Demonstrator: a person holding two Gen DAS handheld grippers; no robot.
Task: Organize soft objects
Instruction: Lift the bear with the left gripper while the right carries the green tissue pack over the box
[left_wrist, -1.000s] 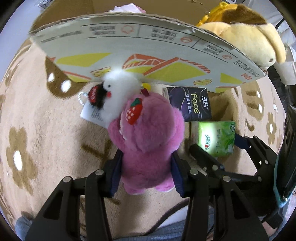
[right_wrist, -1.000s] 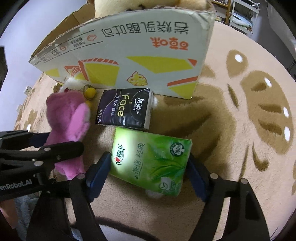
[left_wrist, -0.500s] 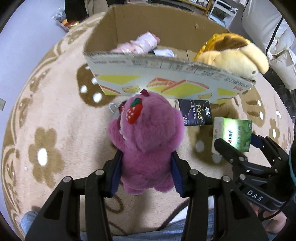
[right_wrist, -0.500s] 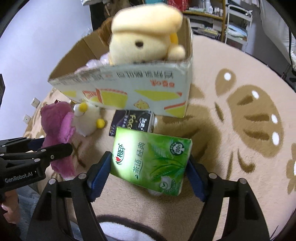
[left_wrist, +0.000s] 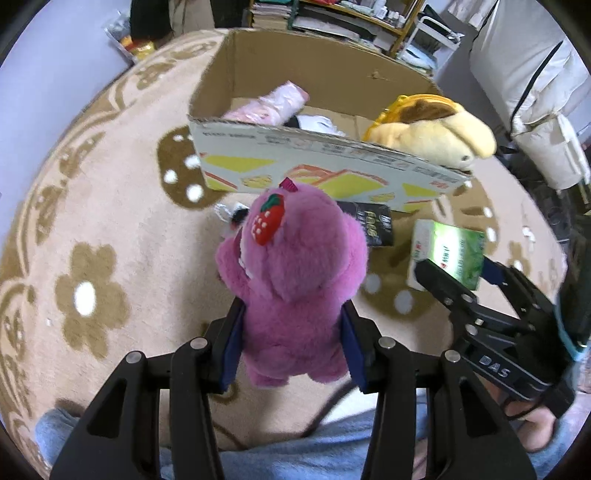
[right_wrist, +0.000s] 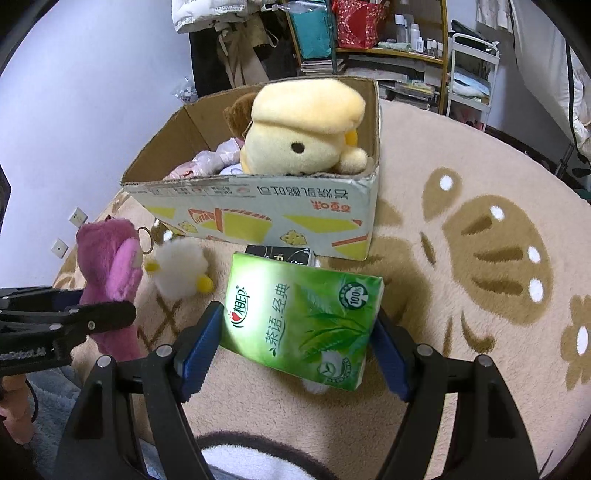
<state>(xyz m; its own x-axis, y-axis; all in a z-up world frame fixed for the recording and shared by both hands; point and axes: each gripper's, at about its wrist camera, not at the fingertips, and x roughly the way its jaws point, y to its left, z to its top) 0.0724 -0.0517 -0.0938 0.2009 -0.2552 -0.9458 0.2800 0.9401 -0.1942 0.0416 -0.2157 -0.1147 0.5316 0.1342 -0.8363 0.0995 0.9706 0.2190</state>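
Observation:
My left gripper (left_wrist: 291, 332) is shut on a purple plush bear (left_wrist: 295, 277) with a strawberry on its head and holds it above the rug; the bear also shows in the right wrist view (right_wrist: 110, 266). My right gripper (right_wrist: 299, 339) is shut on a green tissue pack (right_wrist: 303, 321), also lifted; the pack also shows in the left wrist view (left_wrist: 447, 254). An open cardboard box (right_wrist: 258, 210) stands ahead with a yellow plush dog (right_wrist: 303, 133) and a pink soft item (left_wrist: 269, 103) inside. A white plush chick (right_wrist: 181, 273) and a black tissue pack (left_wrist: 373, 225) lie in front of the box.
A beige rug with brown flowers (left_wrist: 88, 295) covers the floor. Shelves and clutter (right_wrist: 369, 37) stand behind the box. A white covered object (left_wrist: 535, 92) stands at the far right. The person's legs (left_wrist: 295, 458) are below the grippers.
Both grippers have risen and pulled back from the box with the bear and the green pack. The box's inside has come into view and the chick stays on the rug.

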